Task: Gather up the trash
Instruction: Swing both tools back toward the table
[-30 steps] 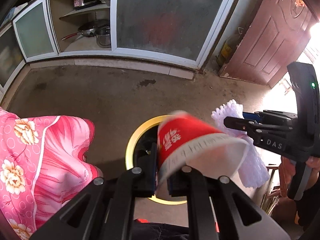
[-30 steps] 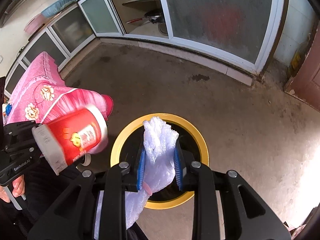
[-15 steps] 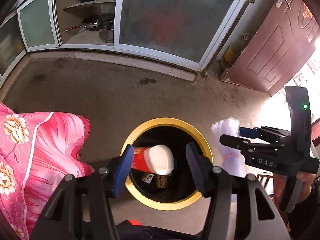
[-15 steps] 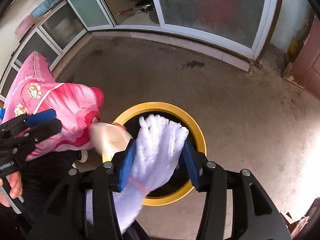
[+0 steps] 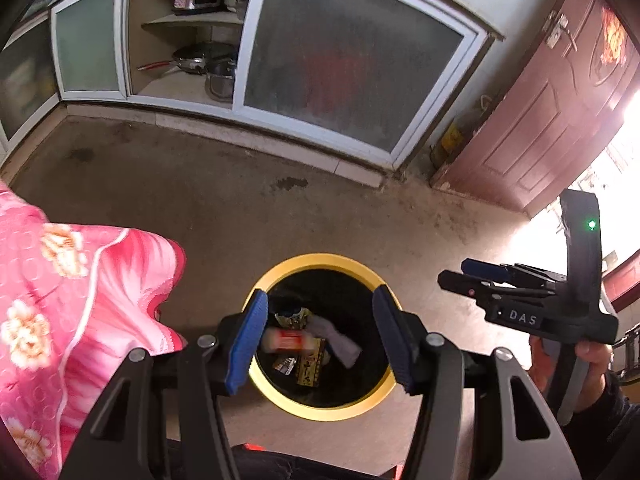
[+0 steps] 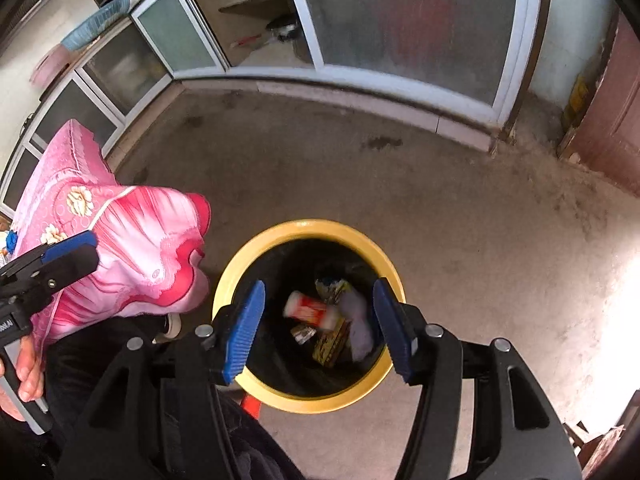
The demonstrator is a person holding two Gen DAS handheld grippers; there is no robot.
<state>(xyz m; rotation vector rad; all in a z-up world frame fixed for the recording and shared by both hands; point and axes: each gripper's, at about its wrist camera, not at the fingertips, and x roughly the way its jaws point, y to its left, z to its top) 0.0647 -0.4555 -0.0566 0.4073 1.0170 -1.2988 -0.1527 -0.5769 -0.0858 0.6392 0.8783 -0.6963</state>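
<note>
now both grippers hang over the yellow-rimmed bin (image 5: 280, 276), pointing down into it. left gripper (image 5: 320, 340): blue pads spread apart, nothing between them, jaws released. right gripper (image 6: 318, 330): same, pads apart w/ only the bin mouth showing between; its jaws have just been opening and no item sits in the gap.

trash is inside the bin, at the bottom: red & white paper cup (image 5: 286, 339) lying on its side, blurred in both views; white glove (image 5: 336, 340) just beside it, toward the right wall; yellow wrappers (image 5: 310, 368) under/around them, plus a small dark scrap, too small to tell what.

in the left wrist view the right gripper shows from the side, off to the right of the bin, held in a hand (image 5: 592, 356). in the right wrist view the left gripper shows at the left edge, in front of the pink floral cloth (image 6: 120, 232), which is near the bin but apart from it.

bin stands on a bare concrete floor (image 5: 240, 208); cabinets w/ frosted sliding doors (image 5: 348, 64) behind, red-brown door (image 5: 560, 112) at right.
</note>
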